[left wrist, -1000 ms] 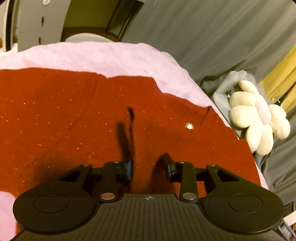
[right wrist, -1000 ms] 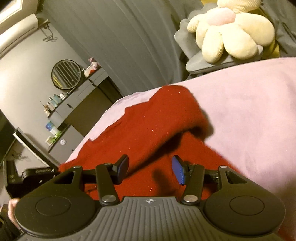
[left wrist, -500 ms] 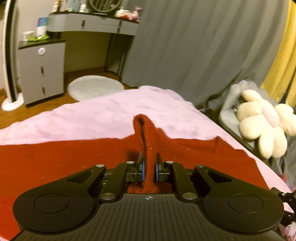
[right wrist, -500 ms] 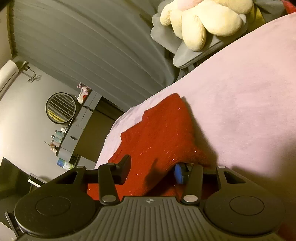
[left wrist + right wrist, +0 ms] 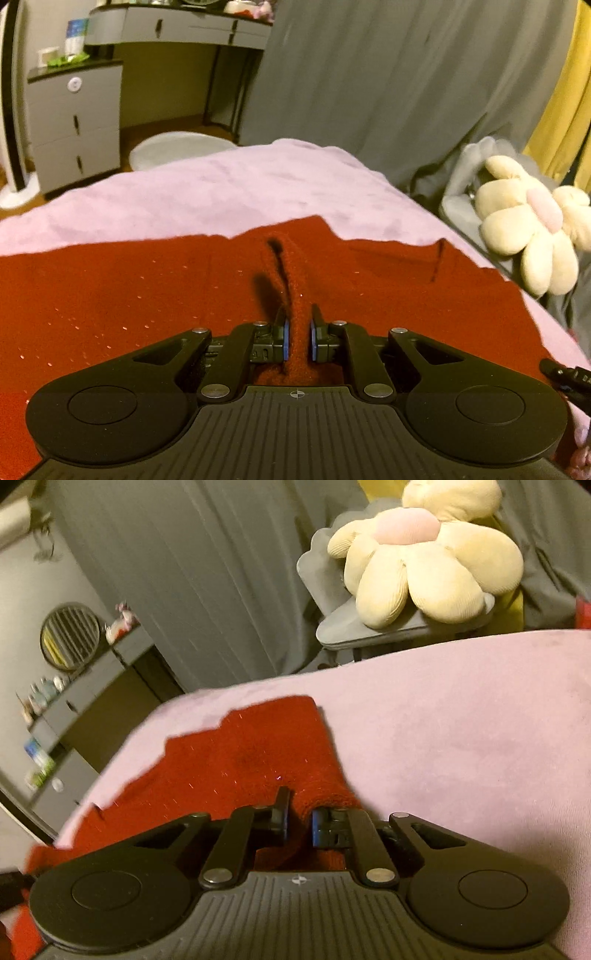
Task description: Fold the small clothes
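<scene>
Both hand-held grippers, left (image 5: 297, 338) and right (image 5: 300, 821), clamp the red garment's (image 5: 147, 291) pinched-up folds.

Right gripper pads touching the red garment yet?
Touching. In the right wrist view, the right gripper, whose jaws have just been closing, pinches a fold of the red garment between its pads.

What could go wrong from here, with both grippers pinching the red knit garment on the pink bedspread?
1. The left gripper holds only a narrow ridge of the red garment; it may slip out on lifting.
2. The right gripper bites a bunched edge near the garment's border, so the fold could come out uneven.
3. Dragging may rumple the pink bedspread underneath.
</scene>
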Demonstrator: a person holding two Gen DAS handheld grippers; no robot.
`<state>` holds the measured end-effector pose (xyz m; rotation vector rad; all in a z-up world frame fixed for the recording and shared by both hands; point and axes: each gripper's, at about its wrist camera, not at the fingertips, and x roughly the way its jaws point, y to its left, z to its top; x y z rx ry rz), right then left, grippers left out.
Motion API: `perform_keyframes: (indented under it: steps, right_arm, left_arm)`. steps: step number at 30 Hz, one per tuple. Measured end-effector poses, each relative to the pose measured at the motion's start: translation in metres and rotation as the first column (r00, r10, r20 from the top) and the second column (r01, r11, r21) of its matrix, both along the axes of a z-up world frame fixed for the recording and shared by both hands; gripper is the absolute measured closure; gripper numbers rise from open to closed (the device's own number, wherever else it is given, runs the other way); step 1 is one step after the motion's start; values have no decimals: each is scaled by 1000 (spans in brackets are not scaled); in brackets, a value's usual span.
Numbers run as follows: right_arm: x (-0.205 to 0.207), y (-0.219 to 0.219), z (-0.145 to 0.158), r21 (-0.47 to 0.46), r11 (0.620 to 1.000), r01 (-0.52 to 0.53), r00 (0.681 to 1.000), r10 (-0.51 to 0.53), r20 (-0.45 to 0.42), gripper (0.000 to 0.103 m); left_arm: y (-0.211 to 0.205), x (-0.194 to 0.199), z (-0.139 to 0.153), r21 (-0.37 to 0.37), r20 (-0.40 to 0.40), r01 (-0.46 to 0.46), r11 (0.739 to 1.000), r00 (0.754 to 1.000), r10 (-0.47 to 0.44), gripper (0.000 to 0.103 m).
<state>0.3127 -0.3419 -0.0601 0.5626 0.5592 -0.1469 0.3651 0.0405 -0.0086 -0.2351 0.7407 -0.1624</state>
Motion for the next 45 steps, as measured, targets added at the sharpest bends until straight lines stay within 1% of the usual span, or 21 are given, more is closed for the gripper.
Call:
perform_keyframes:
  steps: [2, 4, 7, 8, 9, 11, 12, 15, 19, 21, 23, 27, 30, 32, 35, 38, 40, 41, 42, 44, 45]
  right_arm:
    - [0, 6, -4, -54, 998, -18, 1000, 18, -5, 93]
    - [0, 11, -2, -88, 995, -43, 999, 42, -15, 90]
    - [-9, 15, 11, -100, 990, -97, 994, 92, -53, 80]
    - [-17, 17, 18, -137, 984, -112, 992, 103, -69, 77]
    - [-27, 19, 23, -165, 979, -123, 991, 113, -70, 72]
    - [-50, 23, 34, -238, 966, -101, 995, 95, -36, 64]
    - [-61, 26, 39, -285, 955, -84, 996, 90, 7, 59]
    - [-60, 40, 43, -314, 941, -122, 989, 142, 41, 58]
    - [-32, 75, 33, -351, 905, -241, 967, 255, -6, 63]
    - [-17, 89, 20, -425, 866, -263, 964, 253, -81, 67]
    - [-9, 91, 8, -489, 834, -257, 966, 240, -99, 67]
    - [-3, 80, 1, -481, 842, -245, 969, 234, -85, 64]
    - [0, 87, 0, -530, 809, -255, 966, 238, -101, 63]
    - [-3, 90, 0, -543, 800, -255, 966, 236, -106, 61]
    - [0, 92, -1, -548, 797, -254, 967, 228, -116, 60]
    - [1, 98, 0, -573, 778, -257, 966, 222, -131, 59]
    - [2, 99, 1, -578, 771, -266, 964, 221, -148, 59]
    - [3, 99, 2, -574, 772, -273, 962, 221, -160, 59]
    - [4, 99, 3, -572, 769, -285, 959, 227, -172, 59]
    - [5, 99, 6, -576, 755, -313, 950, 243, -199, 58]
    - [6, 98, 8, -571, 754, -326, 945, 250, -208, 57]
  left_arm:
    - [6, 2, -6, 10, -15, -8, 1000, 1000, 8, 91]
    - [10, 4, -15, 21, -60, -4, 1000, 998, 5, 89]
    - [17, -2, -16, 36, -59, 5, 999, 998, -3, 74]
    - [21, -6, -14, 37, -57, 1, 999, 998, 1, 70]
    - [25, -10, -12, 30, -51, -2, 1000, 999, 4, 71]
    - [34, -19, -7, 0, -34, -21, 1000, 999, 21, 71]
    - [36, -23, -5, -20, -29, -34, 999, 999, 33, 71]
    - [28, -29, -5, -52, -25, -23, 998, 999, 22, 71]
    - [2, -29, -17, 82, -50, -8, 997, 999, 12, 69]
    - [1, -29, -18, 82, -50, -17, 996, 999, 22, 67]
    - [2, -27, -19, 84, -62, -24, 996, 998, 29, 65]
    - [-3, -26, -23, 117, -46, -20, 993, 999, 26, 63]
    - [-10, -28, -26, 153, -25, -15, 988, 999, 19, 61]
    - [-12, -27, -26, 172, -22, -14, 985, 1000, 18, 59]
    - [-13, -29, -25, 196, -20, -21, 980, 999, 25, 51]
    - [-14, -30, -25, 220, -14, -25, 975, 999, 29, 41]
    - [-11, -31, -23, 205, -21, -27, 978, 999, 32, 36]
    - [-8, -33, -22, 177, -28, -33, 984, 999, 38, 29]
    - [-4, -35, -21, 139, -38, -38, 990, 998, 43, 17]
    - [9, -42, -18, 1, -62, -43, 999, 997, 43, 3]
    - [14, -47, -17, -44, -62, -55, 998, 997, 52, 3]
